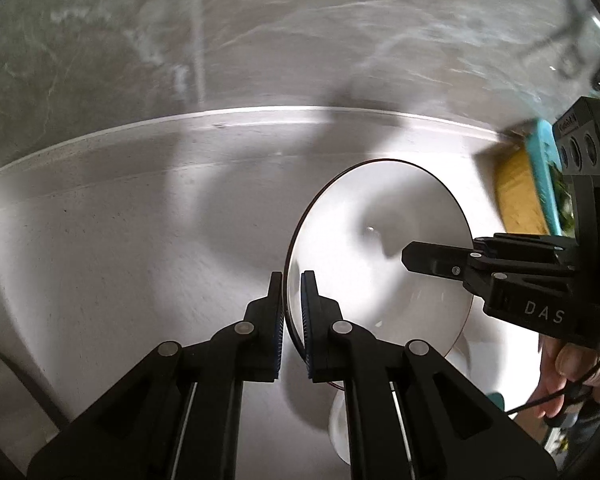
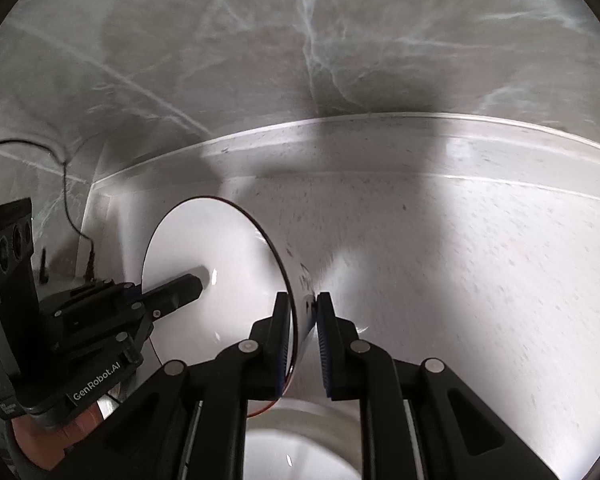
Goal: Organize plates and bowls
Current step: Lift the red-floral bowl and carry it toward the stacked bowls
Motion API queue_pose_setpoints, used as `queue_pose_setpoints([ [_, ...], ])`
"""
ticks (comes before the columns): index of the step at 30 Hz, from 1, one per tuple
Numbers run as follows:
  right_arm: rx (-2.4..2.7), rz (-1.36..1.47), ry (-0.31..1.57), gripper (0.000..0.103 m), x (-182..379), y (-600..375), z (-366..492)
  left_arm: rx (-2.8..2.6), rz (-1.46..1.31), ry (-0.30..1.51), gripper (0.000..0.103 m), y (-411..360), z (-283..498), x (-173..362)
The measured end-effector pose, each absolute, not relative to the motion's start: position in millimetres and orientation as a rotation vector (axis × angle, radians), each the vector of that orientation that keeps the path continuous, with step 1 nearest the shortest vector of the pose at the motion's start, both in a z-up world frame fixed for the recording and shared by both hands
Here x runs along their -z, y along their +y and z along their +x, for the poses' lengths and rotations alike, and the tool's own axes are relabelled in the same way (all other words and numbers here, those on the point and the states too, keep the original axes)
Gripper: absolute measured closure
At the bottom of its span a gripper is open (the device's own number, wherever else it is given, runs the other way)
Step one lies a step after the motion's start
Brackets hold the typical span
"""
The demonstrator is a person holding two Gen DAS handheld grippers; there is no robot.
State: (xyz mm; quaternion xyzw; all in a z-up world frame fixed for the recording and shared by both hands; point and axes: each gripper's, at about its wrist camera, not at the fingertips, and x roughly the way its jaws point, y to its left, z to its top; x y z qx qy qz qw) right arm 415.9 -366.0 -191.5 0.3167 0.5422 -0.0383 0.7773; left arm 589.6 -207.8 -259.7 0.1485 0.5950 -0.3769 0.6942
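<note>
The round white dark-rimmed plate (image 1: 380, 240) hangs, seemingly above the tabletop (image 1: 100, 260), rims clenched by left hand-held gripper (image 1: 291, 292) and right hand-held gripper (image 2: 303, 312).

"DAS" is showing in pale letters on the right gripper (image 1: 410, 260) body; "GenRobot.AI" is reading white along the left gripper (image 2: 198, 282) housing, near left

Left of the white round plate with the thin dark rim (image 1: 364, 240), the pale speckled countertop (image 1: 120, 260) lies bare up to the grey marbled wall (image 1: 260, 40). Right of the plate a yellow and teal box (image 1: 528, 184) crowds in. Under the plate, a white bowl (image 2: 300, 456) blocks the way down.
</note>
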Motion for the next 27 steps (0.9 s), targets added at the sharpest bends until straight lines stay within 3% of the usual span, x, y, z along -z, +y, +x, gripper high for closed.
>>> queue_pose_setpoints([
  [11, 0.102, 0.686, 1.174, 0.087, 177.7, -333.6, 344.1, 0.913, 0.406, 1.328, 0.096, -196.4, 489.5, 235.9],
  [27, 0.119, 0.651, 1.240, 0.087, 206.4, -304.1, 305.8, 0.893, 0.486, 1.381, 0.096, -178.5, 437.2, 283.4],
])
